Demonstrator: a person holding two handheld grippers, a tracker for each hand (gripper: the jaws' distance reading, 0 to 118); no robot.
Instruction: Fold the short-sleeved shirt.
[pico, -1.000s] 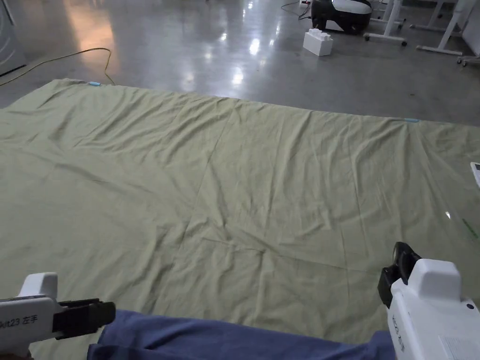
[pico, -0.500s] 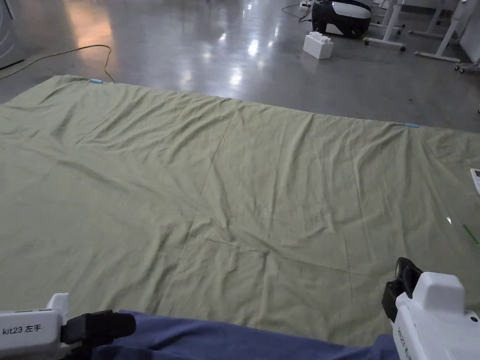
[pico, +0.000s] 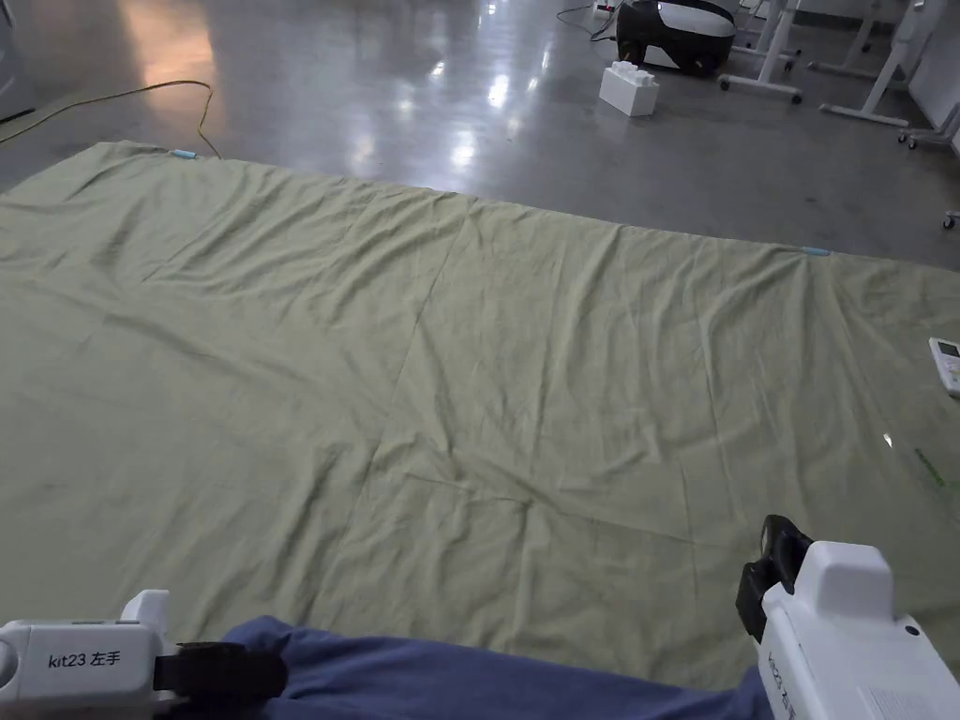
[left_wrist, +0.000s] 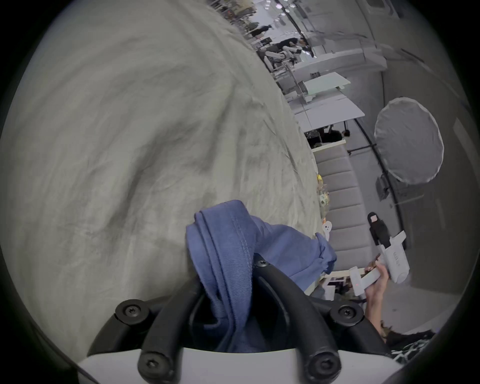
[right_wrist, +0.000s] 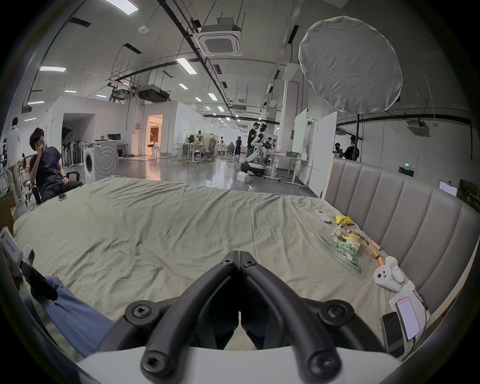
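shirt (pico: 450, 677): blue short-sleeved shirt, bunched along the near edge of the bed right in front of the person. Not spread out at all yet, so I'd call this the very start of the fold.

left gripper (left_wrist: 228, 275): jaws clamped on a thick wad of the shirt. In its own view you can see a stitched hem and several layers stuffed between them. In the head view it sits low at the left with the cloth coming out of its tip.

right gripper (right_wrist: 239, 257): jaws closed tip to tip, nothing between them. It's held above the sheet near the shirt's right end, not touching the cloth as far as I can tell.

sheet (pico: 487, 375): big wrinkly pale green sheet covering the bed, with plenty of free room beyond the shirt to lay it flat.

clutter: snack bag (right_wrist: 345, 246), white plush toy (right_wrist: 389, 275) and a phone (right_wrist: 407, 322) along the padded headboard (right_wrist: 405, 220) on the right side, plus a remote (pico: 947, 364).

what could go wrong: the left grip has multiple layers, so lifting from there probably drags the shirt up as a twisted lump instead of opening it. With the right one empty, a one-sided pull could also rumple the sheet. If the shirt gets flung right, it may land on the snacks.
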